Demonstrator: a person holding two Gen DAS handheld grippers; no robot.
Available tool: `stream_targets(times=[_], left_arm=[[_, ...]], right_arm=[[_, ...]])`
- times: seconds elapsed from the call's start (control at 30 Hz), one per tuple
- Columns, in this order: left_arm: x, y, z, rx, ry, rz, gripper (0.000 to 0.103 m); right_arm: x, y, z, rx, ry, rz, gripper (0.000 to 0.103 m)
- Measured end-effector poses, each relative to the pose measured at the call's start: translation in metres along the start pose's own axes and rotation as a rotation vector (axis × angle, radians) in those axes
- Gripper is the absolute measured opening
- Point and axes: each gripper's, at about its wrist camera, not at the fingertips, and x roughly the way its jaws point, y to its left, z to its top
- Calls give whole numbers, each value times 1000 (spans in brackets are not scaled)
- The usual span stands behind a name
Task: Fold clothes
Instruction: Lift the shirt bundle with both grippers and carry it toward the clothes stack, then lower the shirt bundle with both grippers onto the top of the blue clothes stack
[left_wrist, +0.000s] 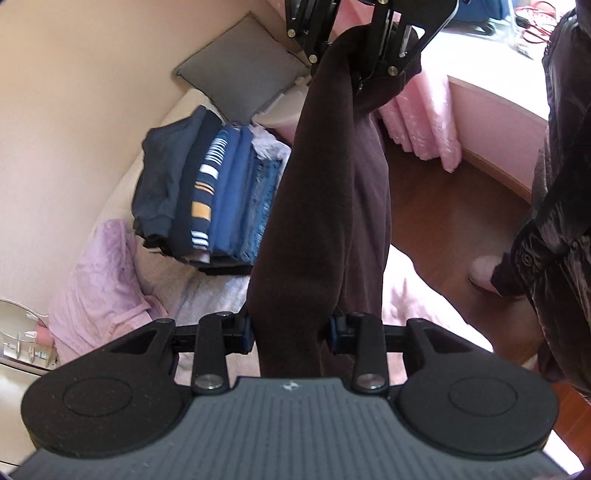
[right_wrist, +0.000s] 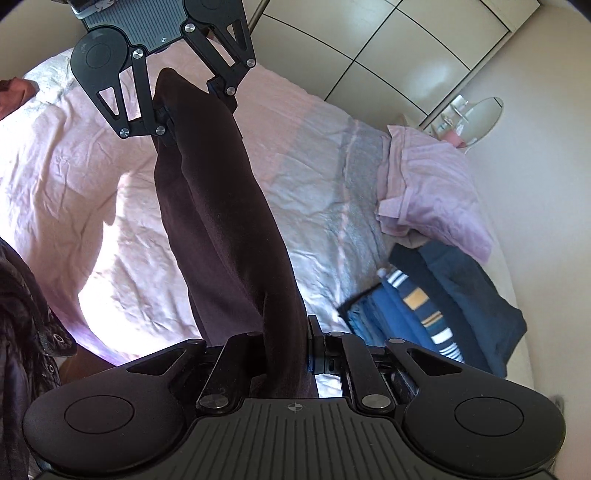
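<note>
A dark brown garment (left_wrist: 325, 206) hangs bunched into a long band in the air above the bed, stretched between my two grippers. My left gripper (left_wrist: 291, 332) is shut on one end, its blue pads pressing the thick fold from both sides. At the top of the left wrist view, the right gripper (left_wrist: 373, 70) grips the other end. In the right wrist view, the same garment (right_wrist: 221, 206) runs from my right gripper (right_wrist: 291, 354), shut on it, up to the left gripper (right_wrist: 184, 110). A stack of folded blue and striped clothes (left_wrist: 207, 192) (right_wrist: 432, 306) lies on the bed by the wall.
Under the garment lies the pink bed sheet (right_wrist: 74, 166), with a pink pillow (right_wrist: 432, 192) and a grey cushion (left_wrist: 240, 66) near the stack. A person's dark shiny jacket (left_wrist: 554, 221) is close on one side. Wooden floor (left_wrist: 443, 206), a wardrobe (right_wrist: 388, 44) and a round mirror (right_wrist: 476, 114) surround the bed.
</note>
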Motion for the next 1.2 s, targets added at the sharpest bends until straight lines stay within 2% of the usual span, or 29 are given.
stream_targets(times=[0.2,0.47,0.67,0.8,1.0,1.1,1.13,1.2], left_arm=[[26,60,49,-7,-33,64,32],[51,163,96,94,-142,186,32],[85,242,135,129,-183,273,32],[128,295,156,97,-178,315,32],[209,372,185,17,-122,397,32],[245,380,185,-19,-103,475,31],[259,374,182,-10,-91,493,31],[295,345,165,6,-68,482,32]], right_arm=[[-7,-79,-21,-50,-32,-45,10],[-20,-175,-19,-28,-59,-226,10],[-21,-264,-16,-10,-78,-340,10],[-1,-332,-21,-28,-93,-366,10],[59,-447,-37,-94,-118,-355,10],[88,-490,-42,-140,-146,-388,10],[98,-492,-48,-162,-157,-403,10],[121,-486,-65,-201,-176,-408,10]])
